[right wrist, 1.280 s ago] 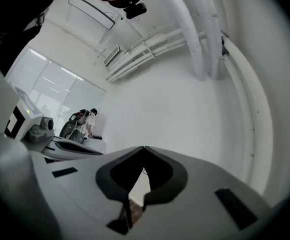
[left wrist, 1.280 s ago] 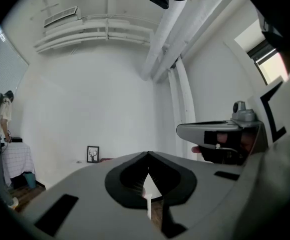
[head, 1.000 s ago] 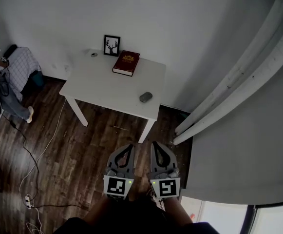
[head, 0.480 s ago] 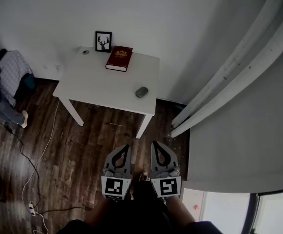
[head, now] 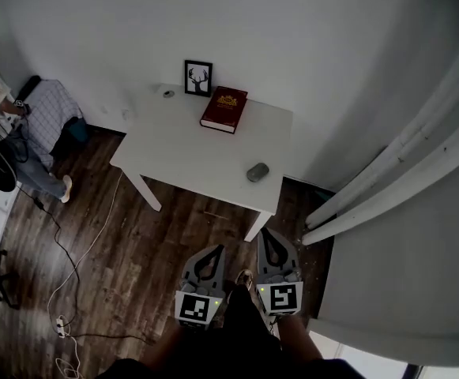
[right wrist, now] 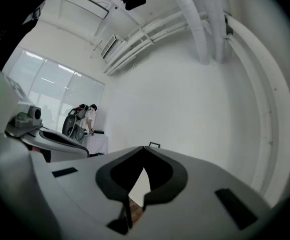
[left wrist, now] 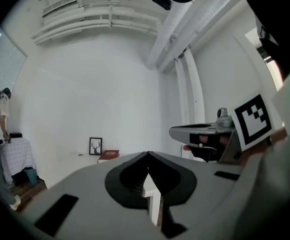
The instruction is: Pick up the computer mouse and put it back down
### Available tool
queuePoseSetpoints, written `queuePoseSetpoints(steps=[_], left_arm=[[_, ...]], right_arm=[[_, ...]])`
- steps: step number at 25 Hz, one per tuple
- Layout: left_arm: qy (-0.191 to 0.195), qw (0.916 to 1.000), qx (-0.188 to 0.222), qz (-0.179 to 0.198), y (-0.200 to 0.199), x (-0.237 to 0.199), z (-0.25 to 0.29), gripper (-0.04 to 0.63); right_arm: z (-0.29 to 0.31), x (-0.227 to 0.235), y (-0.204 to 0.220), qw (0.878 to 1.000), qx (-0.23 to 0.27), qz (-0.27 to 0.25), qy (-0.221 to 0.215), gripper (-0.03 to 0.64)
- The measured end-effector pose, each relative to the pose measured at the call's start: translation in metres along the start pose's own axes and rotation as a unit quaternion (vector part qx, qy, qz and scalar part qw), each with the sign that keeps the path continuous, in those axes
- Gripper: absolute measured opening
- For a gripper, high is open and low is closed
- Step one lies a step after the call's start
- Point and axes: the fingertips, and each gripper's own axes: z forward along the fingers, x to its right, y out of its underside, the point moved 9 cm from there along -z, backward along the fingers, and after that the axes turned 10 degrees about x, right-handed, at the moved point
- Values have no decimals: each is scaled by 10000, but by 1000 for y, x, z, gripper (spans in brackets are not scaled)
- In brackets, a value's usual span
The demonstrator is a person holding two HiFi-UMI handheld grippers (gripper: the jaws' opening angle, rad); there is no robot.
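A grey computer mouse [head: 257, 171] lies near the front right corner of a small white table [head: 182, 152] in the head view. Both grippers hang well short of the table, over the wooden floor, side by side. My left gripper [head: 214, 248] is shut with nothing in it; its tips meet in the left gripper view [left wrist: 147, 154]. My right gripper [head: 269, 234] is also shut and empty, tips together in the right gripper view [right wrist: 144, 148]. The mouse is hidden behind the jaws in both gripper views.
On the table's far side lie a red book [head: 224, 109], a framed deer picture [head: 198, 78] and a small round object [head: 168, 94]. White curtains [head: 403, 164] hang at right. A cable [head: 75, 267] runs over the floor at left, near a person [head: 24, 133] and a covered stand.
Both grippers have moved forward toward the table and a little lower, still shut. The view has shifted, so the table now sits further right and lower in the picture.
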Motion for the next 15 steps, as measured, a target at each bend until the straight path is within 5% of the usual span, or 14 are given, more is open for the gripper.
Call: queuePoseSetpoints(steps=[5, 15], left_arm=[[-90, 9998, -177, -3, 5, -22, 70, 0], [351, 9983, -475, 20, 26, -12, 183, 0]], right_arm=[[57, 44, 16, 9991, -118, 238, -324, 18], [94, 130, 60, 9982, -382, 416, -195, 18]])
